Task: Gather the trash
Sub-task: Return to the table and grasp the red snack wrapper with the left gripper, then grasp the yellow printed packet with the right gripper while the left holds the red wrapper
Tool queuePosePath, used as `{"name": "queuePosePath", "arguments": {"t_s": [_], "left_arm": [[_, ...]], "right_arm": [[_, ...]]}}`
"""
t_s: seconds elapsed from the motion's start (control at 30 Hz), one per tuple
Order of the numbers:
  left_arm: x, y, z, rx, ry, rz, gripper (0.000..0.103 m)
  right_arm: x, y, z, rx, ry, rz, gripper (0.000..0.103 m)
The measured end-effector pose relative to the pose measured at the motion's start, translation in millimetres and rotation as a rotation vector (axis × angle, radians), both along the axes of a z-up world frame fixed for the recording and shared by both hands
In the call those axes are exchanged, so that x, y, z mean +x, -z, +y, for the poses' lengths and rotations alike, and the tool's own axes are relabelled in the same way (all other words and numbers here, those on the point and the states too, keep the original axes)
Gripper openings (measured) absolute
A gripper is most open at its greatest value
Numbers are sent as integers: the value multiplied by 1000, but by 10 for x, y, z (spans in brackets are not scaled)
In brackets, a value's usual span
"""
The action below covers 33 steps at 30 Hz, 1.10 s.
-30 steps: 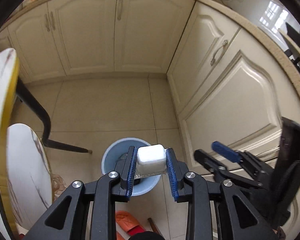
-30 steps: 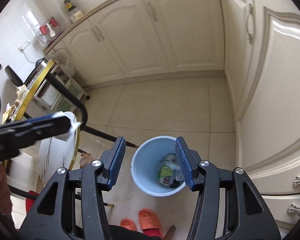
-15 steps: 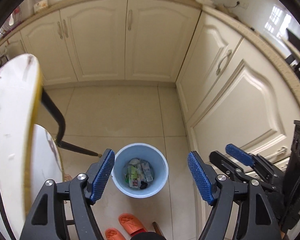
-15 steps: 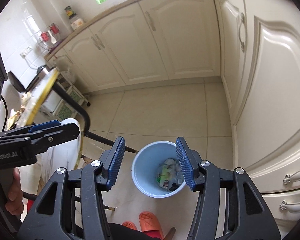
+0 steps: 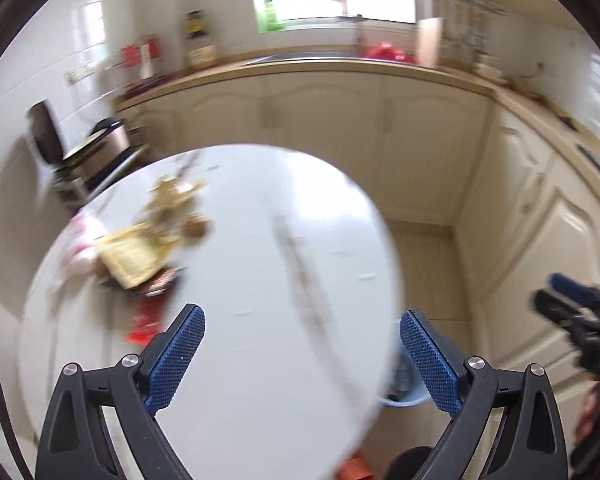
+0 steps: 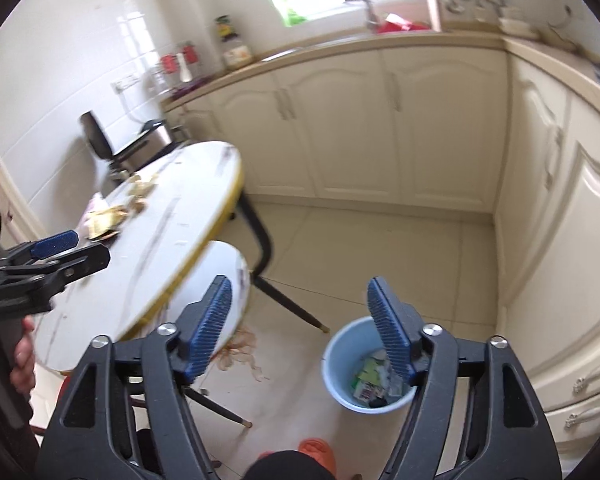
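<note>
Left wrist view: my left gripper (image 5: 302,354) is spread wide and empty above the round white marble table (image 5: 260,360). The blurred heap of yellow and red wrappers (image 5: 140,256) lies ahead-left. The risk is a rushed grab that scatters it.

Right wrist view: my right gripper (image 6: 302,328) gapes too, holding nothing, near the light blue plastic bin (image 6: 340,360) with scraps inside. The table's yellow edge (image 6: 204,252) sits beside me; I could clip it.
</note>
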<state>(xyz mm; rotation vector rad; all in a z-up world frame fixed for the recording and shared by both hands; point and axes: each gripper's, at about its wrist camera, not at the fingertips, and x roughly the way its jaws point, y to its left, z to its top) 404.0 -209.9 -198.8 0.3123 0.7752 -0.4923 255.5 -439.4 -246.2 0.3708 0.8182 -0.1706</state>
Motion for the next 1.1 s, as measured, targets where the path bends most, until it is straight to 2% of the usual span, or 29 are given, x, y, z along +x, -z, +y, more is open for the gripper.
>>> {"name": "queuePosePath", "arguments": {"t_s": [0.1, 0.2, 0.33, 0.5, 0.57, 0.63, 0.7, 0.73, 0.87, 1.1], "left_arm": [[267, 127, 407, 2, -108, 41, 95], [543, 258, 781, 2, -173, 116, 93], [816, 422, 988, -35, -182, 202, 76], [1033, 546, 880, -41, -162, 200, 76], [1095, 578, 879, -39, -158, 188, 68], [1156, 604, 919, -35, -149, 170, 40], [1173, 624, 966, -53, -121, 177, 21], [1163, 627, 1012, -62, -113, 182, 16], [1067, 576, 1363, -116, -137, 209, 13], [952, 529, 2087, -165, -220, 217, 11]], "right_arm": [[183, -79, 254, -12, -58, -7, 72], [384, -107, 475, -32, -103, -1, 73], [637, -71, 753, -54, -154, 24, 73], [882, -11, 991, -67, -210, 43, 73], [953, 11, 1033, -74, -222, 50, 73], [1035, 19, 1089, -76, -238, 55, 73], [1111, 11, 1142, -87, -251, 58, 73], [1150, 4, 1173, -91, -262, 57, 73], [1386, -6, 1363, -96, -308, 56, 73], [1868, 60, 1889, -75, -434, 65, 73]]}}
